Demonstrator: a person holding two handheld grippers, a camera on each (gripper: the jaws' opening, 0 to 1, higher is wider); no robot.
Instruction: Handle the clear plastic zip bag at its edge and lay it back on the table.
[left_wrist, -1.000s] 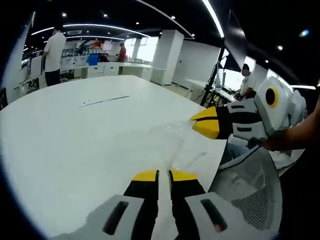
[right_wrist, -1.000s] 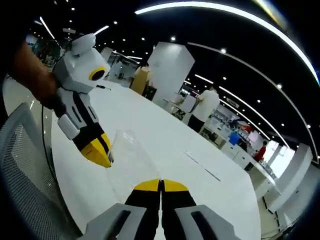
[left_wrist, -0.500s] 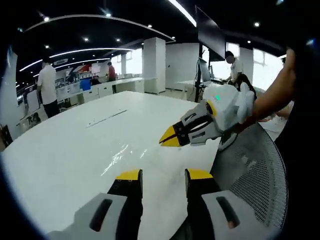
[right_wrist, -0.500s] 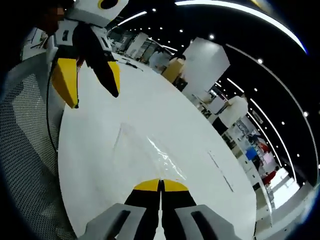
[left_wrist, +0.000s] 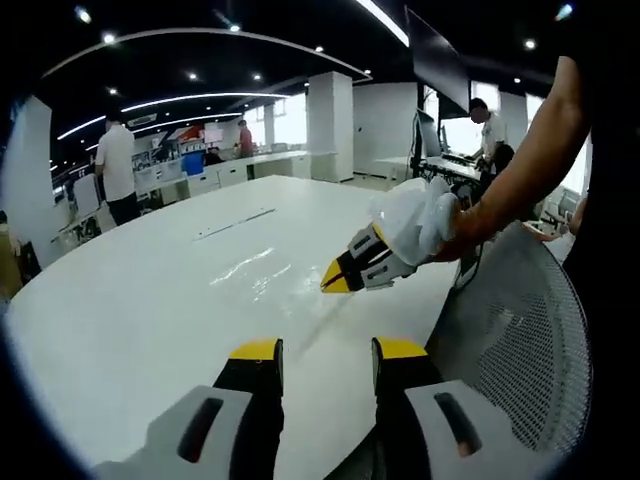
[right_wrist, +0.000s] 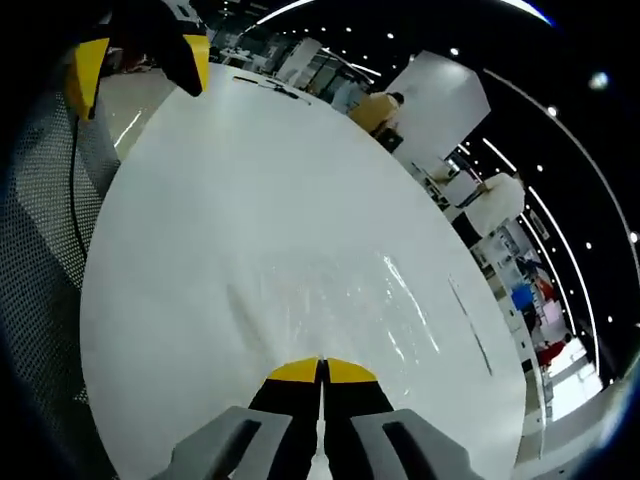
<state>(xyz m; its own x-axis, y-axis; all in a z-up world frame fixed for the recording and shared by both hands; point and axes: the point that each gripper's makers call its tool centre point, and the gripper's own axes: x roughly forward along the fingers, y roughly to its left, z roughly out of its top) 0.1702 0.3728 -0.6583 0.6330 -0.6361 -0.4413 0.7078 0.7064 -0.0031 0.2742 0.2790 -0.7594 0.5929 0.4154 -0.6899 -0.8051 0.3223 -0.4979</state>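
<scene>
The clear plastic zip bag (right_wrist: 335, 300) lies flat on the white table (right_wrist: 200, 180), showing mostly as glare and faint creases. Its near edge runs in under my right gripper (right_wrist: 321, 370), whose jaws are shut on that edge. In the left gripper view the bag (left_wrist: 250, 268) stretches left from the right gripper (left_wrist: 335, 280), which a hand holds low over the table. My left gripper (left_wrist: 328, 350) stands open with nothing between its fingers, back from the bag. It appears again as the left gripper (right_wrist: 135, 55), far off at the top left.
A grey mesh chair back (left_wrist: 520, 340) stands at the table's near edge, seen also as mesh (right_wrist: 35, 200) with a dark cable (right_wrist: 75, 200) beside it. A thin strip (left_wrist: 235, 222) lies farther across the table. People stand at desks beyond.
My left gripper opened, let go of the bag and drew back. The right gripper, still shut, lowered the bag from hanging in the air to lying flat on the table.
</scene>
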